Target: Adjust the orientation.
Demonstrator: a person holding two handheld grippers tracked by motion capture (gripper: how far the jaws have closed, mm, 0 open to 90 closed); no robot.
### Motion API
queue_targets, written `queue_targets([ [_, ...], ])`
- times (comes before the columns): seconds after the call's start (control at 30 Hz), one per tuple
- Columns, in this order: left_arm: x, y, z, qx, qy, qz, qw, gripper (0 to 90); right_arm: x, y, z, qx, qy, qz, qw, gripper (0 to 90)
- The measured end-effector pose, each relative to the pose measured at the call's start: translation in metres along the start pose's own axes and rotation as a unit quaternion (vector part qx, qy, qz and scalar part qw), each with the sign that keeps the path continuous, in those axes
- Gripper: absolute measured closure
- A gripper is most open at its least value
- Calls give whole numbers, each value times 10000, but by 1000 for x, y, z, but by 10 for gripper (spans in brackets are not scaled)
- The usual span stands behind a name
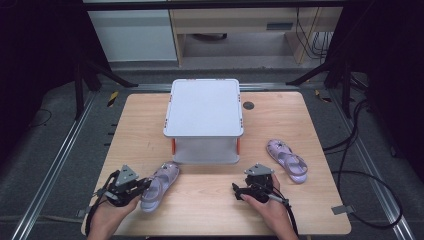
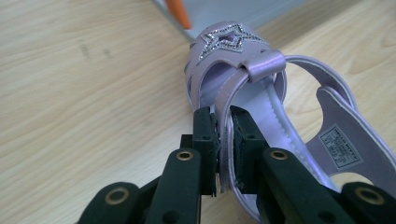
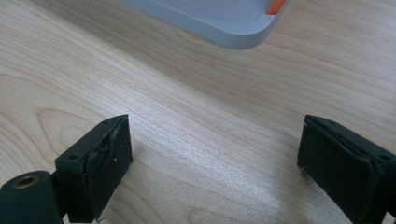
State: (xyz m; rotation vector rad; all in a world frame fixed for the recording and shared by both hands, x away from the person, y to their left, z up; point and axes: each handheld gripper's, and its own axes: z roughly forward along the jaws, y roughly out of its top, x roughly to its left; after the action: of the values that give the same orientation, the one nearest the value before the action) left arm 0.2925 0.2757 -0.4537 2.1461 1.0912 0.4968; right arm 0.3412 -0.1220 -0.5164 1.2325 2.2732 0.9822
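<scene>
While my left claw (image 2: 225, 140) pinches the side strap of the sandal (image 1: 159, 184) near the desk's (image 1: 210, 200) front-left corner, I should keep the squeeze firm and lift gently, since a thin strap could slip or let the sole swing. My right claw (image 3: 215, 158) hangs spread and empty over bare wood toward the front edge. I'd judge the shelf (image 1: 204, 120) at mid-desk the likely goal, with the second sandal (image 1: 287, 160) toward the right edge.
</scene>
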Motion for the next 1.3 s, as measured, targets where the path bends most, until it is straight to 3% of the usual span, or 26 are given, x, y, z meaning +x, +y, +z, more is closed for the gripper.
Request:
queue_targets([
  [0.17,-19,5,9,39,-104,175,9998,813,0,0,0,1,0,0,10000,101],
  [0.37,-28,10,17,8,-77,173,9998,813,0,0,0,2,0,-1,10000,101],
  [0.87,-55,9,26,25,-276,59,9996,791,0,0,0,-3,6,-5,10000,101],
  [1.0,-59,7,26,1,-361,4,9993,774,0,0,0,1,6,-5,10000,101],
  [1.1,-60,7,26,-47,-491,-152,9987,763,0,0,0,3,4,-1,10000,101],
  [1.3,-61,6,26,-67,-552,-179,9983,739,0,0,0,0,7,8,10000,103],
])
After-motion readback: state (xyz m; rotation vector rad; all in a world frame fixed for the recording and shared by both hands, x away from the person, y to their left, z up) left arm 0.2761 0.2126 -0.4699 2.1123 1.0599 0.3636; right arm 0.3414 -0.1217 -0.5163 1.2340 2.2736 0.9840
